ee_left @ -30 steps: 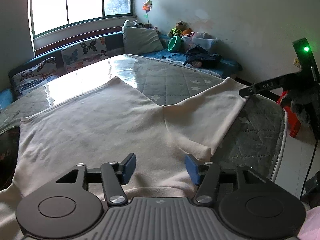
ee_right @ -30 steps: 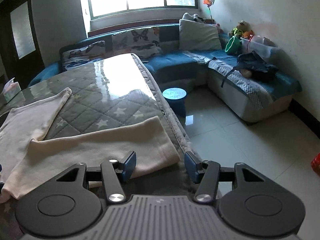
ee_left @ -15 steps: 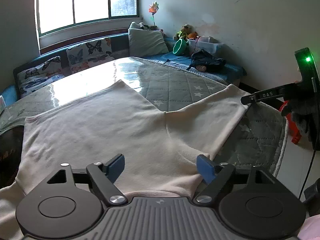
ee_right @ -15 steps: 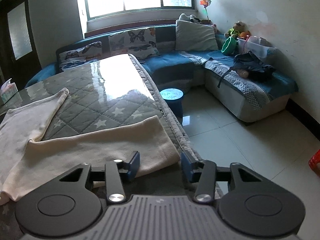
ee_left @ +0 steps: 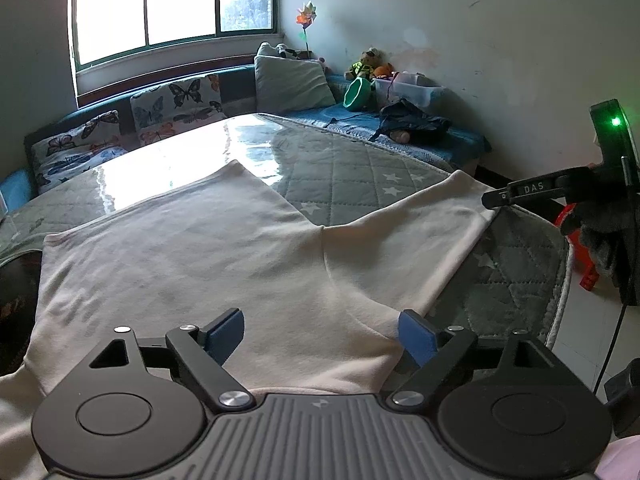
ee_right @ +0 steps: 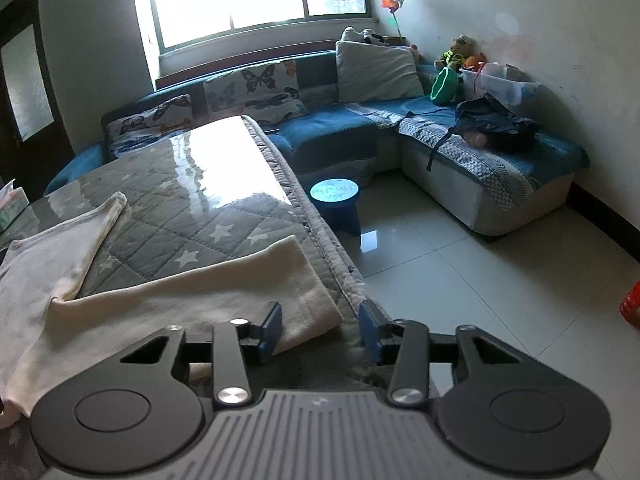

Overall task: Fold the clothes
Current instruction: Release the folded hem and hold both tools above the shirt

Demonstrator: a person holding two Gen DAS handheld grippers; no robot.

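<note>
A cream pair of trousers lies spread flat on the grey quilted table. My left gripper is open wide and hovers over the waist end, its blue pads apart above the cloth. The right leg's hem reaches the table's right edge, where my right gripper shows from the side. In the right wrist view that gripper is open at the hem corner of the trouser leg, its jaws astride the corner without gripping.
A blue sofa with butterfly cushions wraps the far side. A blue round stool stands on the tiled floor beside the table. A red object lies on the floor at right.
My left gripper has opened wider over the waist. My right gripper has narrowed a little and moved in onto the hem corner.
</note>
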